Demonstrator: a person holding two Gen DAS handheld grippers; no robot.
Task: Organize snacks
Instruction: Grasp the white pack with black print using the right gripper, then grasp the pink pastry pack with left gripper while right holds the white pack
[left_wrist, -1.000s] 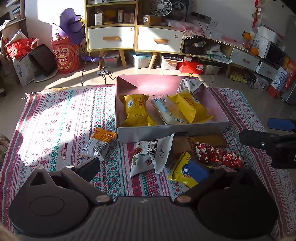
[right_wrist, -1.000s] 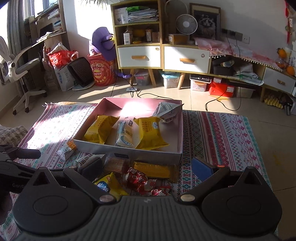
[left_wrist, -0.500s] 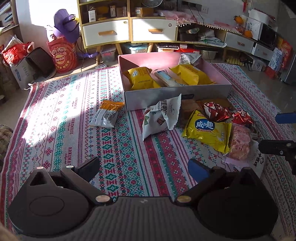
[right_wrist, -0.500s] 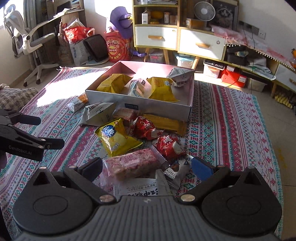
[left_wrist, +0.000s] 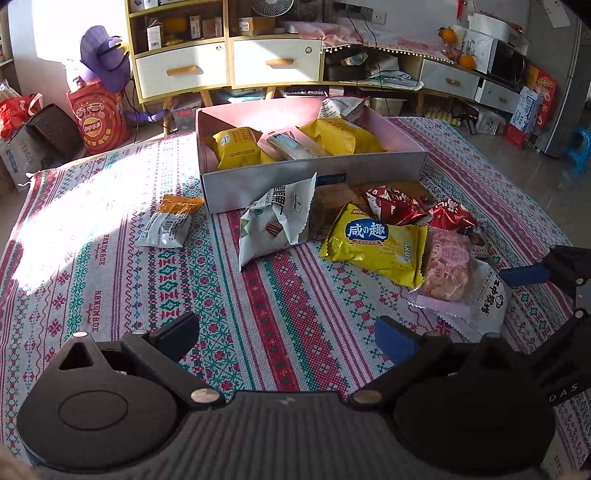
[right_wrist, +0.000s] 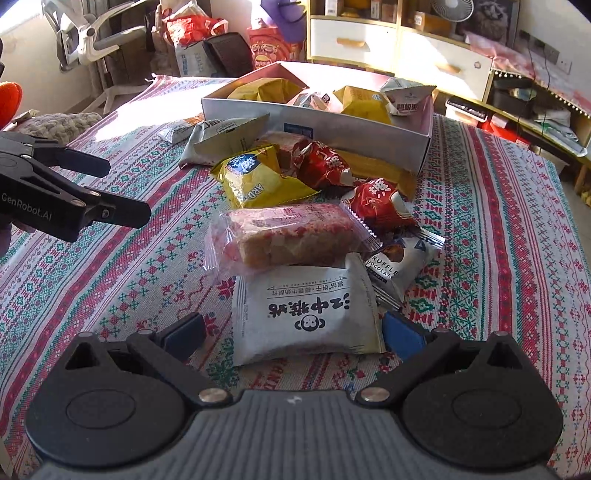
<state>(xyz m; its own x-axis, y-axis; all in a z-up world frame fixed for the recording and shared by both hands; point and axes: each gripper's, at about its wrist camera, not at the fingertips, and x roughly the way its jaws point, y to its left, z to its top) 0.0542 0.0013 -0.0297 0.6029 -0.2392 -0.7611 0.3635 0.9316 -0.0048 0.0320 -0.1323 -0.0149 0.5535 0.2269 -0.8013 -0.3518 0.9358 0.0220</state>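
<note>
An open pink-lined box (left_wrist: 317, 173) (right_wrist: 332, 118) sits on the patterned rug and holds several snack packs. Loose snacks lie in front of it: a white triangular bag (left_wrist: 277, 221), a yellow pack (left_wrist: 376, 243), red packs (left_wrist: 399, 206), a pink cake pack (right_wrist: 288, 232) and a white biscuit pack (right_wrist: 306, 310). My right gripper (right_wrist: 293, 334) is open, its fingers either side of the near end of the white biscuit pack. My left gripper (left_wrist: 286, 332) is open and empty over bare rug, left of the pile.
A small orange-and-white pack (left_wrist: 168, 223) lies alone left of the box. Cabinets with drawers (left_wrist: 229, 66), bags and a red bucket (left_wrist: 98, 122) stand beyond the rug. An office chair (right_wrist: 96, 33) is at the far left.
Both grippers have pulled back from the box and lowered toward the rug. The right gripper has come down around the white biscuit pack at the near end of the pile.
</note>
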